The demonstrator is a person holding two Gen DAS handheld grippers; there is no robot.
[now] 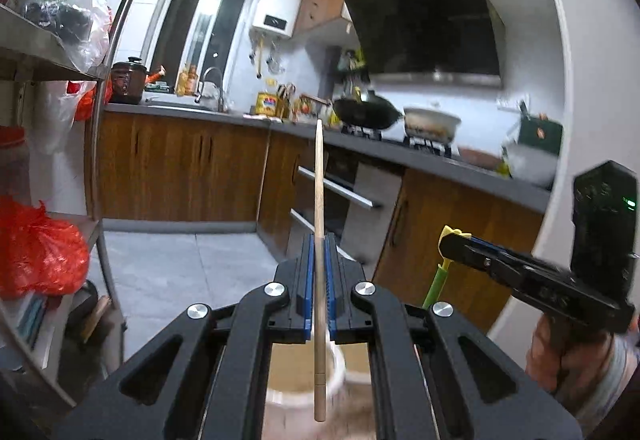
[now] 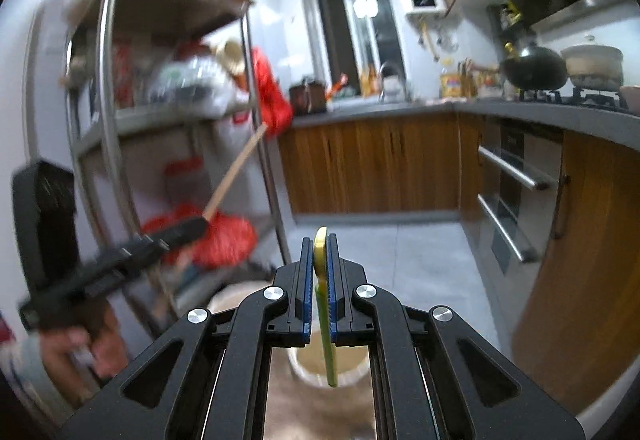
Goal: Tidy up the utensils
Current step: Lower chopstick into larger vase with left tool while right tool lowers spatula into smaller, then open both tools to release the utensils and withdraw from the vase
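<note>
My left gripper [image 1: 319, 240] is shut on a long wooden chopstick [image 1: 319, 179], which runs up past the fingertips and down over a white cup [image 1: 334, 372] below. My right gripper [image 2: 319, 244] is shut on a green utensil with a yellow top [image 2: 325, 320], which hangs down over a white cup [image 2: 352, 368]. In the left wrist view the right gripper [image 1: 454, 244] is at the right, holding the green utensil [image 1: 436, 286]. In the right wrist view the left gripper [image 2: 192, 230] is at the left with the chopstick [image 2: 236, 171].
A metal shelf rack [image 2: 104, 127] with red bags [image 1: 36, 248] stands on the left. Wooden cabinets and a grey countertop [image 1: 440, 163] with a wok [image 1: 366, 111] and a pot [image 1: 430, 123] run along the right. Grey floor tiles [image 1: 180, 272] lie ahead.
</note>
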